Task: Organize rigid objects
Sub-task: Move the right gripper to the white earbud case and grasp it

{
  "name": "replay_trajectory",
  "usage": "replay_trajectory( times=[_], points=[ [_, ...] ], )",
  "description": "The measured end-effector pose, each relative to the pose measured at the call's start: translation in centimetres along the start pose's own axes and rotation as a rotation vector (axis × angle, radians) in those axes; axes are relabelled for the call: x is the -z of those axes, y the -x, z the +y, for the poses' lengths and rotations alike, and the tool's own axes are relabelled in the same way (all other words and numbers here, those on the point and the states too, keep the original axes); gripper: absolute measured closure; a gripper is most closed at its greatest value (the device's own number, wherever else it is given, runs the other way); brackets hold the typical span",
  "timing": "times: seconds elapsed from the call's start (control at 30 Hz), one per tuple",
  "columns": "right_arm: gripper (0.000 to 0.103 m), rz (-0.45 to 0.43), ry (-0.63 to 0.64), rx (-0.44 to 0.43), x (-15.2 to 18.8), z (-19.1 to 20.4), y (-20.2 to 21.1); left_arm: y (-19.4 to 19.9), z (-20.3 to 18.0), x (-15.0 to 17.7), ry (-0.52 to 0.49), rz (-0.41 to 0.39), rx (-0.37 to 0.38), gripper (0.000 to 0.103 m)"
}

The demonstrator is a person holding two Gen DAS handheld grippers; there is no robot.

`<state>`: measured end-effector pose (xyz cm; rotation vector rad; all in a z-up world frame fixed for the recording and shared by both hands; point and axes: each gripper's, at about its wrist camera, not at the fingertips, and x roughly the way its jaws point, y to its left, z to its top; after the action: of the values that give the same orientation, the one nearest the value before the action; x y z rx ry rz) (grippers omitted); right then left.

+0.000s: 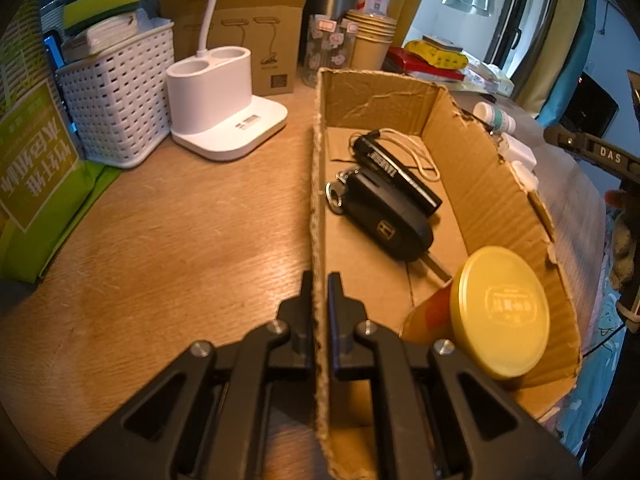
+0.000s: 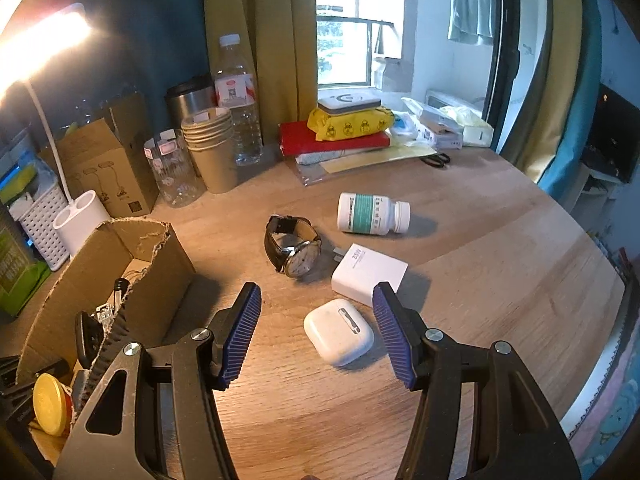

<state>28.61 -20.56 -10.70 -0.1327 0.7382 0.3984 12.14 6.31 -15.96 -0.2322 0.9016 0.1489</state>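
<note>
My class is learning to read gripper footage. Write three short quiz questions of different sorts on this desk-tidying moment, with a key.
1. True or false: the left gripper is shut on the cardboard box wall.
2. Which item lies nearest between the right gripper fingers: A watch, B earbud case, C pill bottle?
3. Fill in: the car key lies inside the ____.

Key: 1 true; 2 B; 3 cardboard box.
</note>
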Motion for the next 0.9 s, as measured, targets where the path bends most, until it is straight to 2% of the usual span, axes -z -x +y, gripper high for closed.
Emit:
replay_trajectory(
  times=[0.5,0.9],
  points=[
    [0.042,0.088,-0.025,0.025,1.7,-2.0,-5.2,0.0,0.0,0.0,0.000,0.000,-0.001,0.097],
    [0.040,0.102,-0.045,0.002,2.0,-2.9,-6.8,0.0,0.0,0.1,-0.001,0.000,-0.002,0.097]
  ],
)
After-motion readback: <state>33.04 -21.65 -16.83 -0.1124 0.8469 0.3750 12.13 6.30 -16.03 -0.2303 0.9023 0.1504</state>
